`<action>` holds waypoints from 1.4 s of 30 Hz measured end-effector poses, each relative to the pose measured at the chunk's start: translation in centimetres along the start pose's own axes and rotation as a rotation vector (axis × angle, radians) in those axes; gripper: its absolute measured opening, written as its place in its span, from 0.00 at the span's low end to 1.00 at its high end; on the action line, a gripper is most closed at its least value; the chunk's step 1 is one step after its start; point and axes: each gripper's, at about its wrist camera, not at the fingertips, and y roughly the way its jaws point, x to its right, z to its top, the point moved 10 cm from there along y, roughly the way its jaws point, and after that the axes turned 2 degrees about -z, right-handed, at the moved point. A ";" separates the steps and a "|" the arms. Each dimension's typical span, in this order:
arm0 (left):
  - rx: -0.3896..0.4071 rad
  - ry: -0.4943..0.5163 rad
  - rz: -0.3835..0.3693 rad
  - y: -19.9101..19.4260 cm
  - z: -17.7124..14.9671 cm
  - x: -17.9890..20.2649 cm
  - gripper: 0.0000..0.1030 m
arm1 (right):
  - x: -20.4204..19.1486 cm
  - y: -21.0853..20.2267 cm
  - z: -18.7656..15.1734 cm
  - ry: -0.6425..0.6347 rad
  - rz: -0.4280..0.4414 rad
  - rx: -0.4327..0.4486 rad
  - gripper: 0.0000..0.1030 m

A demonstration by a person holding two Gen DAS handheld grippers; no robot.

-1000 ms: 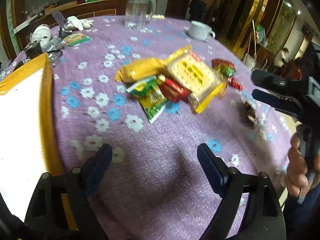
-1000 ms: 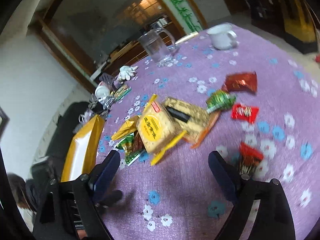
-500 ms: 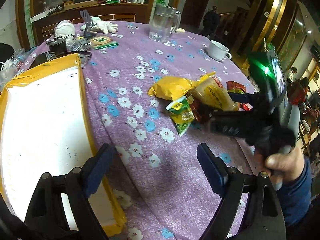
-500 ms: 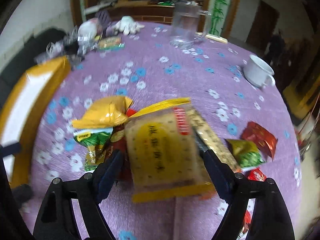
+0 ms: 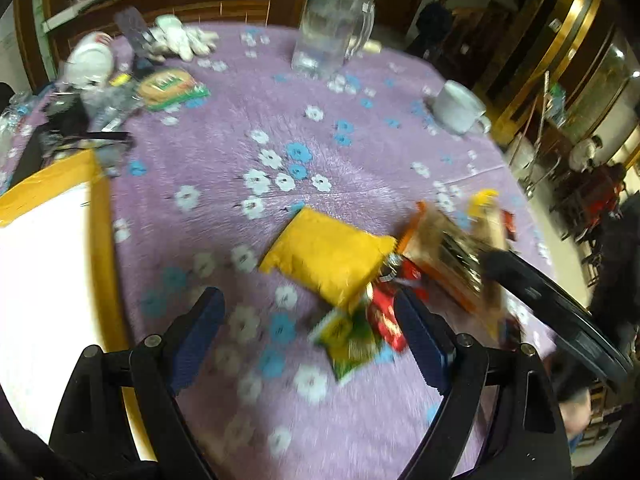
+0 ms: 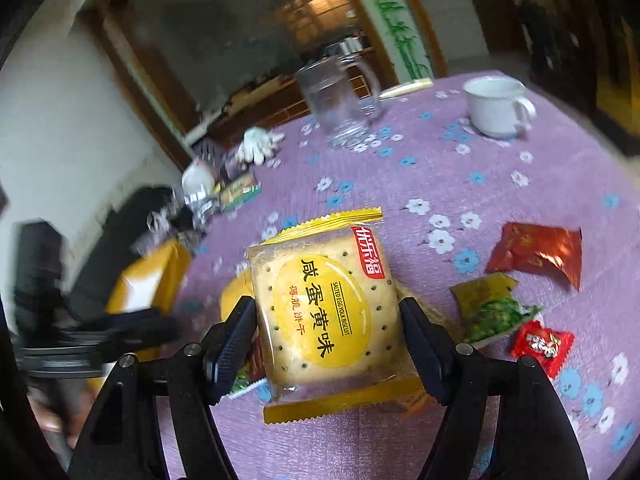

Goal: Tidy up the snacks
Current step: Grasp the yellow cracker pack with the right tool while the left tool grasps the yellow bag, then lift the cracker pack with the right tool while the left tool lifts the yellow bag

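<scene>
The salted egg yolk biscuit packet (image 6: 326, 312) sits between the pads of your right claw (image 6: 328, 344), whose jaws are closing, both pads already against its sides. Its far end tilts up off the purple flowered tabletop (image 6: 500, 184). Under and just behind it lies another flat packet, mostly hidden. To the right of that claw you have three loose snacks: one green packet (image 6: 490, 308), one small red sweet (image 6: 542, 346) nearest the claw, and one larger red packet (image 6: 536, 254) further out. Beyond it stand one glass jug (image 6: 340, 106) and one white cup (image 6: 498, 106), well apart from the packet. To its left sits the yellow-edged box (image 6: 148, 276), with your other claw as a dark blur in front of it.

Your left claw (image 5: 310, 344) is released, with only tabletop between its fingers. Just ahead of its right finger lie one yellow pouch (image 5: 328, 256), one green sachet (image 5: 352, 342) and one red wrapper (image 5: 386, 316), overlapping. The box's white floor (image 5: 44, 280) is on its left.
</scene>
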 end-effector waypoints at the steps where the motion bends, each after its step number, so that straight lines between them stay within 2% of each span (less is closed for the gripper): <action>1: -0.034 -0.040 0.020 1.0 0.2 -0.4 0.85 | 0.3 0.0 0.0 0.016 0.003 -0.007 0.72; 4: -0.068 -0.129 -0.029 2.7 1.1 -0.4 0.85 | 0.8 0.2 -0.2 0.030 -0.008 -0.026 0.72; 6: -0.056 -0.159 -0.004 3.4 1.8 -0.5 0.85 | 0.4 0.2 -0.3 0.017 -0.007 -0.025 0.72; 10: -0.100 -0.076 0.041 5.7 1.6 0.4 0.85 | 0.0 -0.3 -0.5 -0.010 -0.025 -0.010 0.72; 12: -0.064 -0.049 0.027 5.6 1.3 0.5 0.84 | 0.2 -0.2 -0.5 -0.006 -0.025 -0.011 0.72; 13: -0.043 -0.042 0.032 5.3 1.2 0.2 0.78 | 0.3 -0.1 -0.6 -0.001 -0.025 -0.013 0.72; 14: -0.025 -0.044 0.038 5.1 1.0 -0.3 0.60 | 0.3 -0.1 -0.6 0.001 -0.025 -0.013 0.72; 16: 0.000 -0.052 0.037 4.3 0.6 -0.9 0.39 | 0.1 -0.2 -0.5 -0.001 -0.013 -0.009 0.72; 18: 0.016 -0.070 0.002 3.6 0.2 -1.4 0.38 | -0.2 -0.3 -0.5 -0.013 -0.010 -0.001 0.72; 20: 0.023 -0.081 -0.013 3.3 -0.2 -1.8 0.30 | -0.5 -0.4 -0.5 -0.029 -0.015 0.008 0.72; 22: 0.028 -0.089 -0.037 3.1 -0.3 -1.8 0.28 | -0.8 -0.2 -0.7 -0.054 -0.035 0.005 0.72; 28: 0.017 -0.092 -0.020 3.6 0.2 -1.5 0.30 | -1.7 1.0 -2.0 -0.141 -0.083 -0.057 0.72; 30: 0.021 -0.128 -0.031 3.8 1.0 -1.7 0.39 | -1.9 1.5 -2.6 -0.166 -0.108 -0.080 0.73; 32: 0.026 -0.156 -0.010 4.1 1.9 -2.2 0.58 | -2.5 1.9 -3.2 -0.203 -0.120 -0.102 0.72; 35: 0.004 -0.156 0.020 5.3 2.8 -2.3 0.66 | -2.8 2.6 -4.0 -0.268 -0.185 -0.127 0.73; 39: 0.026 -0.056 0.125 6.2 3.5 -1.6 0.66 | -3.3 3.2 -4.9 -0.369 -0.266 -0.138 0.75; 42: 0.081 -0.027 0.158 6.2 3.6 -1.4 0.62 | -3.7 3.6 -5.6 -0.466 -0.358 -0.131 0.76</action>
